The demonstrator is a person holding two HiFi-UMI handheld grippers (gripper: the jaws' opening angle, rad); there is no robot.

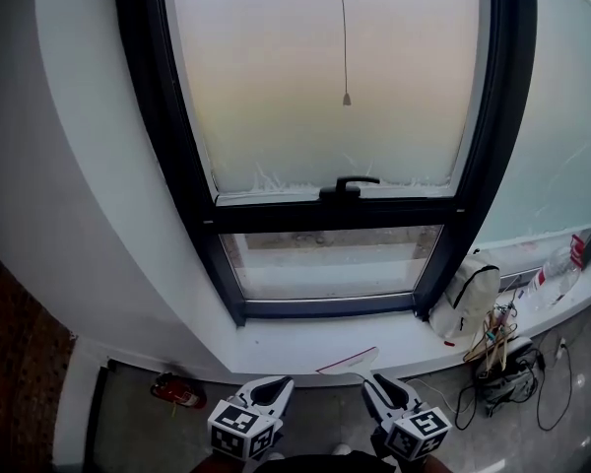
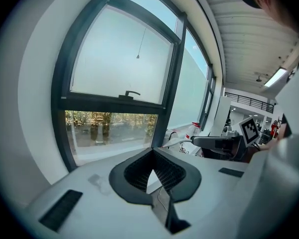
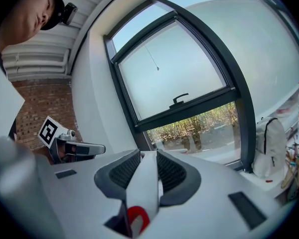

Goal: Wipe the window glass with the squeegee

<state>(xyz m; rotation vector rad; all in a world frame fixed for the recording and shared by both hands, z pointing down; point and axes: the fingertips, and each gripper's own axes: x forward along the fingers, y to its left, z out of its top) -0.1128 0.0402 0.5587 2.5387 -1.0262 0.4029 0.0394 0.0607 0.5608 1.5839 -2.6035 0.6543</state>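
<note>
Clamped between the jaws of the right gripper [image 3: 148,156]: the squeegee [image 3: 143,188], taken by its white plastic handle, with the blade end forward and low, just before the sill [image 1: 305,348]. Closed on nothing at the left gripper [image 2: 152,151], jaw tips together. Probably light and stiff in the handle, soft only along the blade edge. Smooth plastic, so apt to twist under pressure. Best gripped mid-handle, square to the ribbed pads. Well apart from the window glass [image 1: 325,67], frosted above, clear below the dark crossbar.
</note>
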